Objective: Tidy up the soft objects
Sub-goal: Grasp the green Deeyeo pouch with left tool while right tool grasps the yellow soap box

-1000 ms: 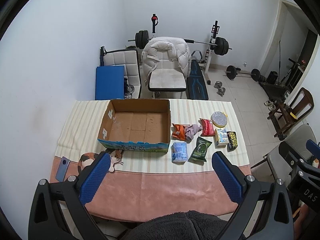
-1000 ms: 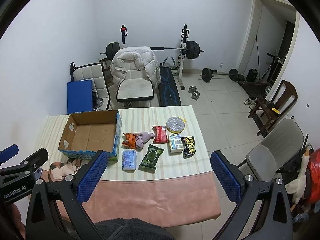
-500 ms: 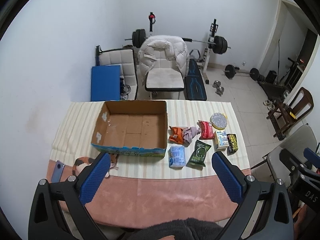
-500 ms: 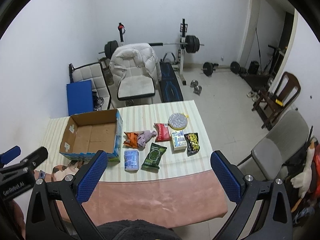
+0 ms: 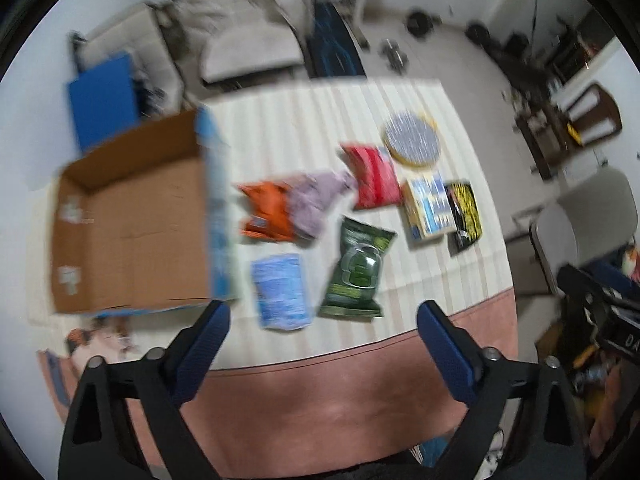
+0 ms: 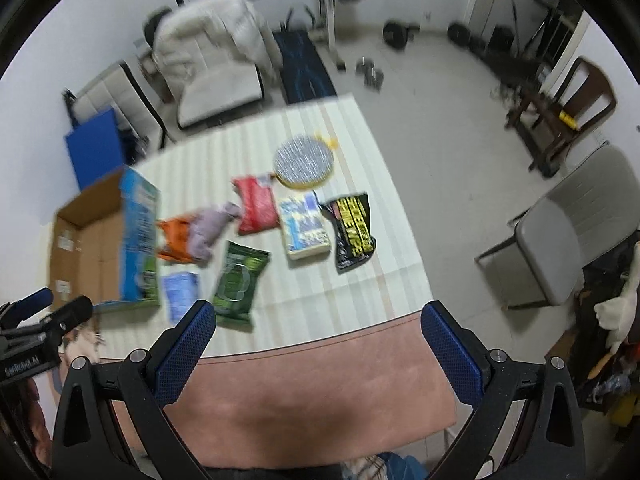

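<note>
An open cardboard box (image 5: 132,232) (image 6: 88,252) stands at the left of the striped table. To its right lie soft packs: orange pack (image 5: 266,210), purple cloth (image 5: 316,200), red pack (image 5: 374,178), round pad (image 5: 412,140), blue-white pack (image 5: 430,210), black-yellow pack (image 5: 464,212), green wipes pack (image 5: 358,272) (image 6: 238,280) and light blue pack (image 5: 280,290) (image 6: 180,294). My left gripper (image 5: 322,310) hovers above the near packs; its jaws are closing with nothing between them. My right gripper (image 6: 317,308) hangs open and empty over the table's front right part.
A pink cloth (image 6: 312,376) covers the table's near edge. Beyond the table stand a white padded chair (image 6: 216,76), a blue mat (image 6: 94,148) and a weight bench. A grey chair (image 6: 560,240) stands off the table's right side. Both views are motion-blurred.
Both grippers have dropped toward the table and tilted steeply down, so the packs and box look much larger. The left fingers stand a little closer together than before.
</note>
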`<act>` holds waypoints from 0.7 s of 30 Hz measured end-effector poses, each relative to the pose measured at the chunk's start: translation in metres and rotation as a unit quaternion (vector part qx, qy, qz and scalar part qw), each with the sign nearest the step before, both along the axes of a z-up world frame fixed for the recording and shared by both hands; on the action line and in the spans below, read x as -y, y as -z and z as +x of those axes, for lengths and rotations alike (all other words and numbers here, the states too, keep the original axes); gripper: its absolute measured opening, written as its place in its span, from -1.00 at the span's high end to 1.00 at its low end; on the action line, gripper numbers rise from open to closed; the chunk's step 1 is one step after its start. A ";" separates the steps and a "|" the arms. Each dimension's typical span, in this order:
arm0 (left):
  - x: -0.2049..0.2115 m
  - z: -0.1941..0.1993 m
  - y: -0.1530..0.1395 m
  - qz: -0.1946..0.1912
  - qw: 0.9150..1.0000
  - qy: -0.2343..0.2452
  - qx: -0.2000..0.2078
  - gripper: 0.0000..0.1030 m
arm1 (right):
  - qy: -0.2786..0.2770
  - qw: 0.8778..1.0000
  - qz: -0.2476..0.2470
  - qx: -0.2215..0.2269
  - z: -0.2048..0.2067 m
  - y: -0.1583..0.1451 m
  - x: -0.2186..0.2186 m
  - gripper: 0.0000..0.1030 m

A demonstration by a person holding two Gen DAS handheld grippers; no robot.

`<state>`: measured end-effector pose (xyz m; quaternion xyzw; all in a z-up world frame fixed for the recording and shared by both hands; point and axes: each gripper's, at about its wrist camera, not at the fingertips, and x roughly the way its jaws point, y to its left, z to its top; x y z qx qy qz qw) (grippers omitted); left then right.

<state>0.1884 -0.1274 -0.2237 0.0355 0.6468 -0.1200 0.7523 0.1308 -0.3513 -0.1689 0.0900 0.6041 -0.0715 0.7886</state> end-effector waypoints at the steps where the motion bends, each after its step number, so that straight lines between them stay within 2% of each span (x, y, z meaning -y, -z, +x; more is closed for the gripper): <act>1: 0.013 0.010 0.024 0.002 1.000 0.009 -0.024 -0.70 | -0.006 1.000 0.012 -0.011 0.012 0.020 0.007 -1.00; 3: 0.031 0.018 0.060 0.002 0.998 0.017 -0.059 -0.59 | -0.019 0.999 0.032 -0.040 0.037 0.058 0.015 -0.99; 5: 0.044 0.027 0.100 0.009 0.995 0.022 -0.097 -0.55 | -0.027 0.996 0.063 -0.065 0.063 0.097 0.022 -0.87; 7: 0.054 0.033 0.134 0.017 0.991 0.027 -0.127 -0.55 | -0.026 0.992 0.085 -0.090 0.082 0.127 0.027 -0.63; 9: 0.060 0.037 0.163 0.029 0.988 0.029 -0.152 -0.55 | -0.030 0.988 0.102 -0.113 0.103 0.158 0.027 -0.63; 11: 0.062 0.036 0.183 0.034 0.985 0.025 -0.170 -0.55 | -0.039 0.985 0.098 -0.134 0.119 0.182 0.023 -0.63; 12: 0.062 0.036 0.189 0.036 0.984 0.022 -0.174 -0.55 | -0.044 0.984 0.098 -0.142 0.124 0.191 0.020 -0.63; 14: 0.061 0.034 0.198 0.039 0.983 0.019 -0.177 -0.37 | -0.057 0.981 0.099 -0.159 0.136 0.208 0.012 -0.63; 15: 0.060 0.032 0.201 0.042 0.983 0.018 -0.180 -0.21 | -0.062 0.979 0.095 -0.169 0.142 0.216 0.008 -0.63; 17: 0.056 0.029 0.206 0.034 0.983 0.008 -0.182 -0.13 | -0.072 0.977 0.085 -0.184 0.149 0.229 0.001 -0.63; 20: 0.057 0.024 0.202 0.033 0.985 0.006 -0.168 0.09 | -0.075 0.973 0.068 -0.207 0.156 0.248 -0.007 -0.63; 21: 0.057 0.022 0.201 0.032 0.986 0.007 -0.165 0.21 | -0.075 0.972 0.063 -0.215 0.158 0.254 -0.009 -0.57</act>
